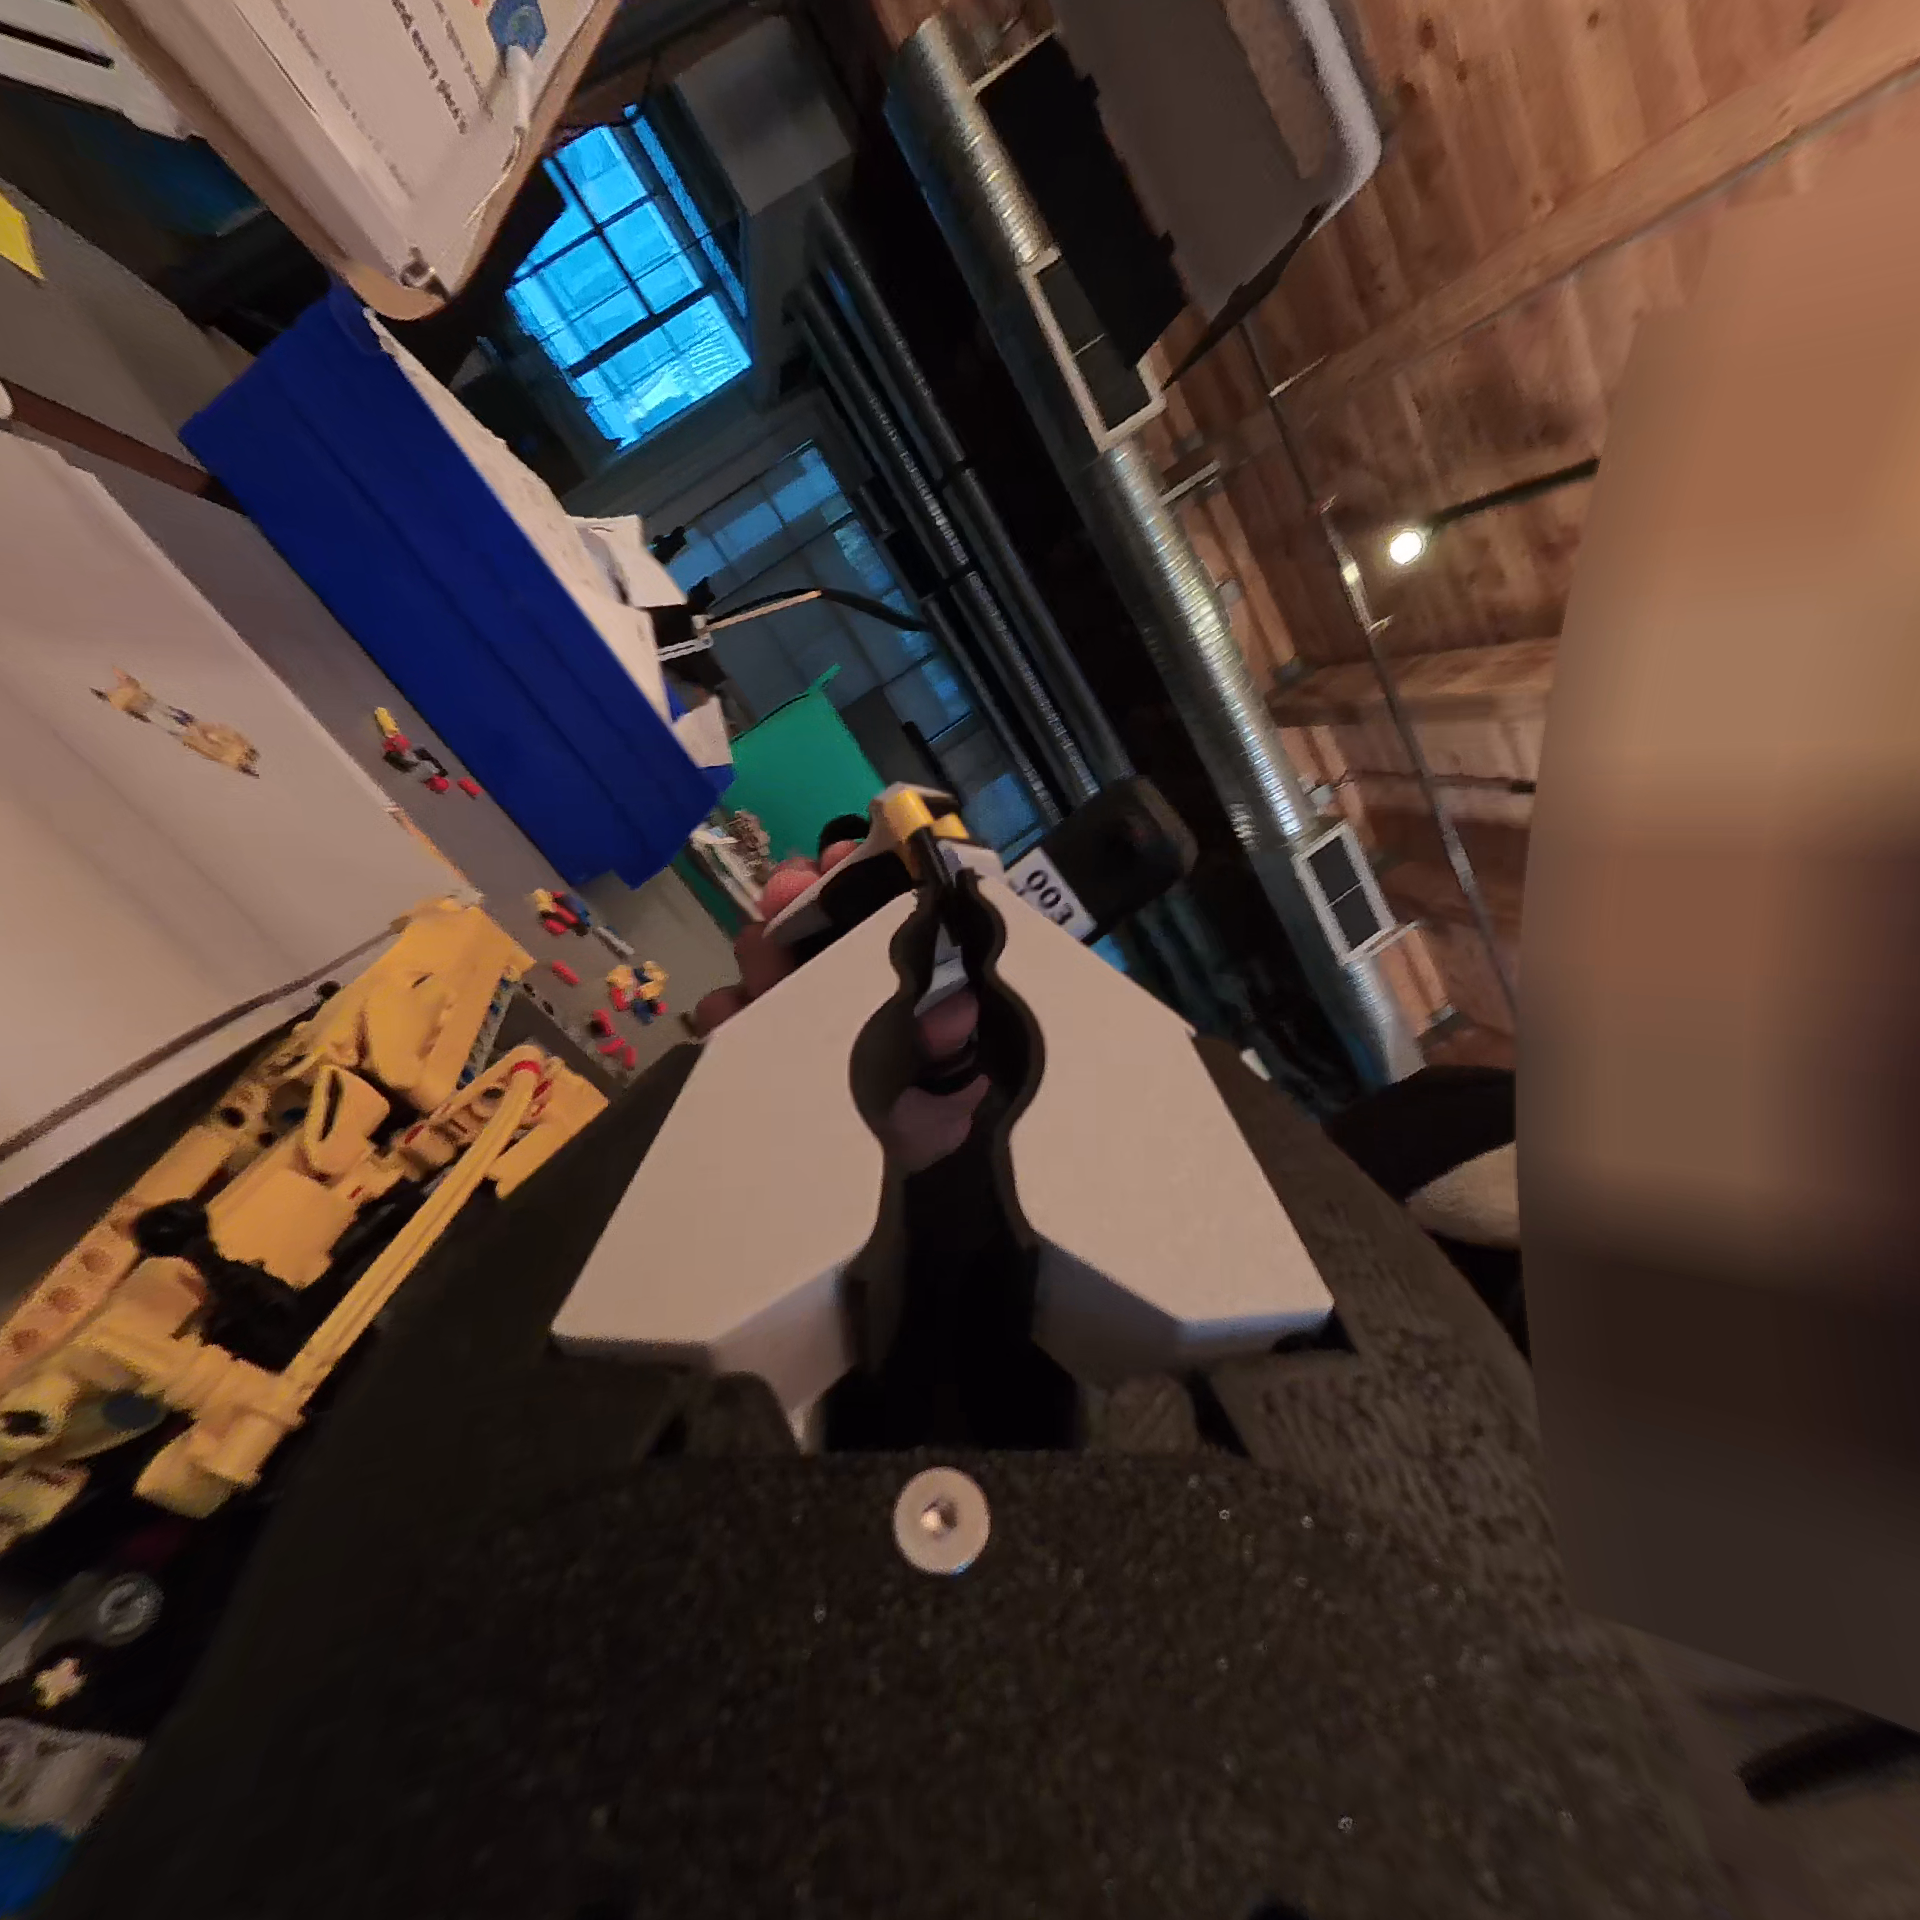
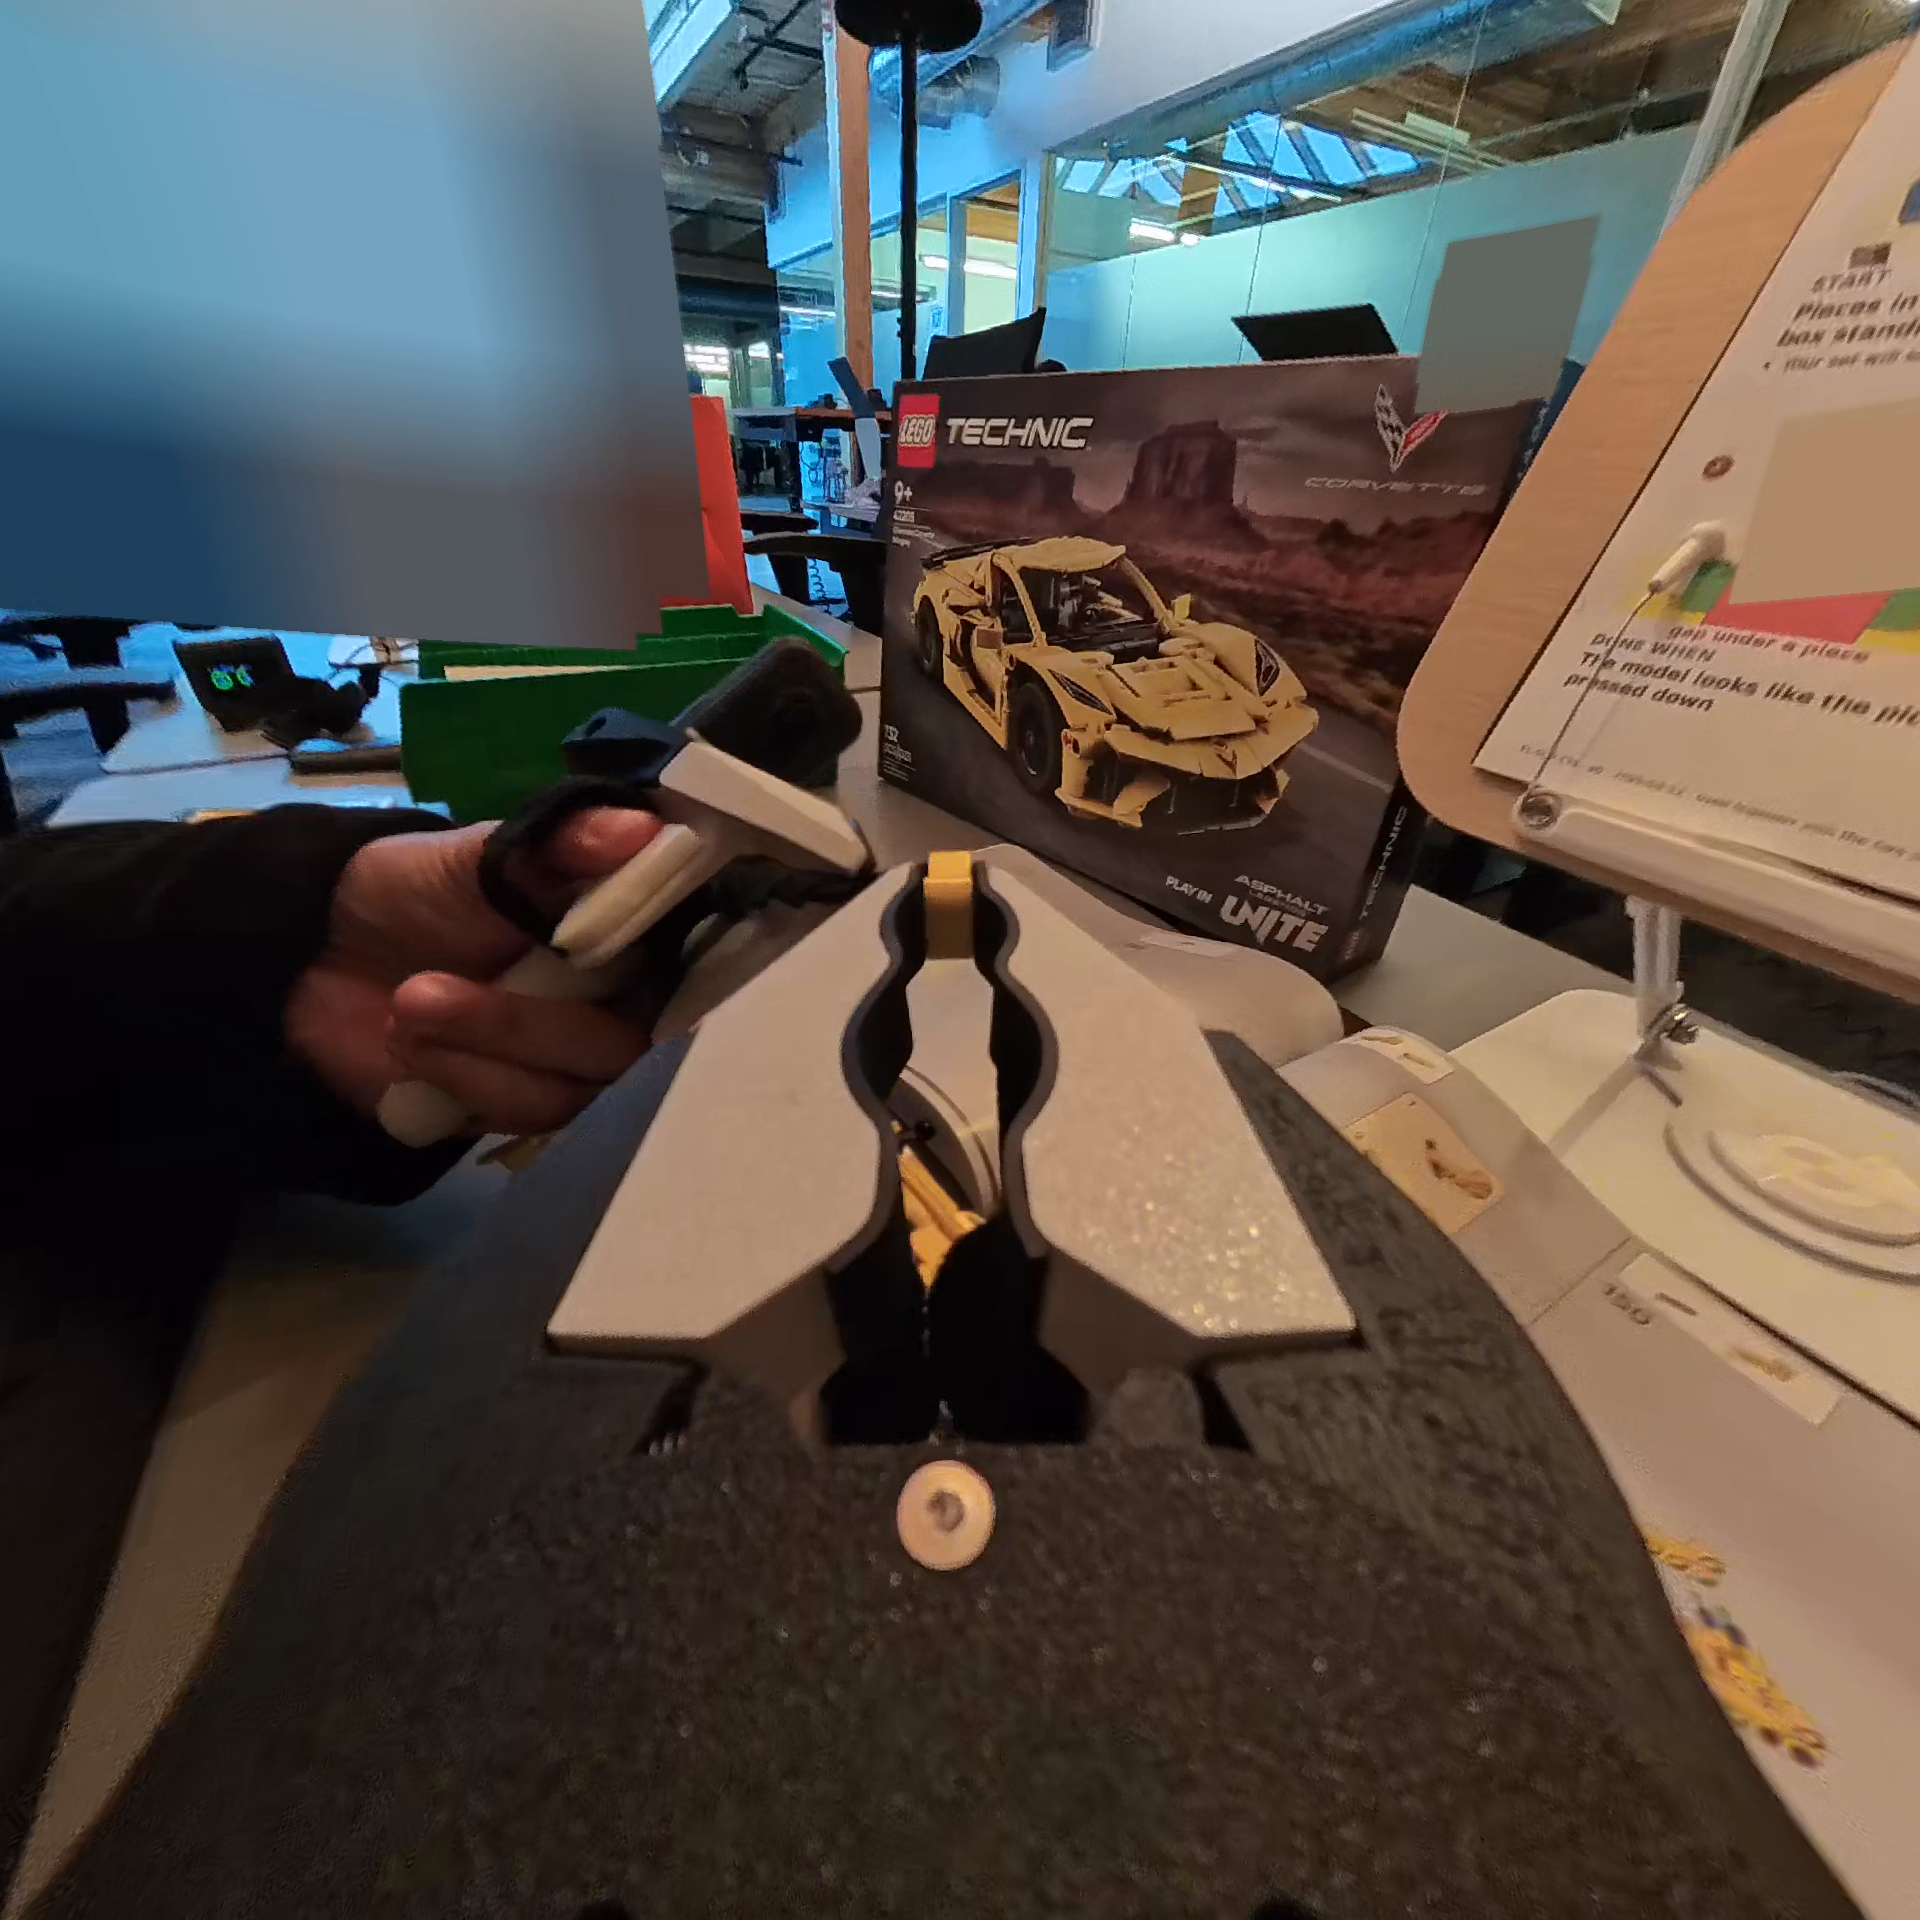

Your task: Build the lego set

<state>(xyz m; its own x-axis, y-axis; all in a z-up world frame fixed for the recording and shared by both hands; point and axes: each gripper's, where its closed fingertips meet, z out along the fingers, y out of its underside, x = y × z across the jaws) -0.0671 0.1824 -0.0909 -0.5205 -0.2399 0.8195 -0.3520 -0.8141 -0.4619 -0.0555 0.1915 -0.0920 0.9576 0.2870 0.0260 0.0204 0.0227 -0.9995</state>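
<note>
I judge the small yellow piece (image 2: 949,902) light, rigid and slick, so I take it by its flat sides. My right gripper (image 2: 948,914) is nearly closed, pinching it at the tips. My left gripper (image 1: 940,894) is closed on a thin black pin (image 1: 935,868) just ahead of its tips, meeting that piece. The half-built yellow car (image 1: 291,1205) lies well to its left.

An open-plan office or lab: glass-walled rooms (image 2: 1299,208), desks with monitors (image 2: 982,343), exposed metal ducting (image 1: 1174,540) under a timber ceiling (image 1: 1558,208).
</note>
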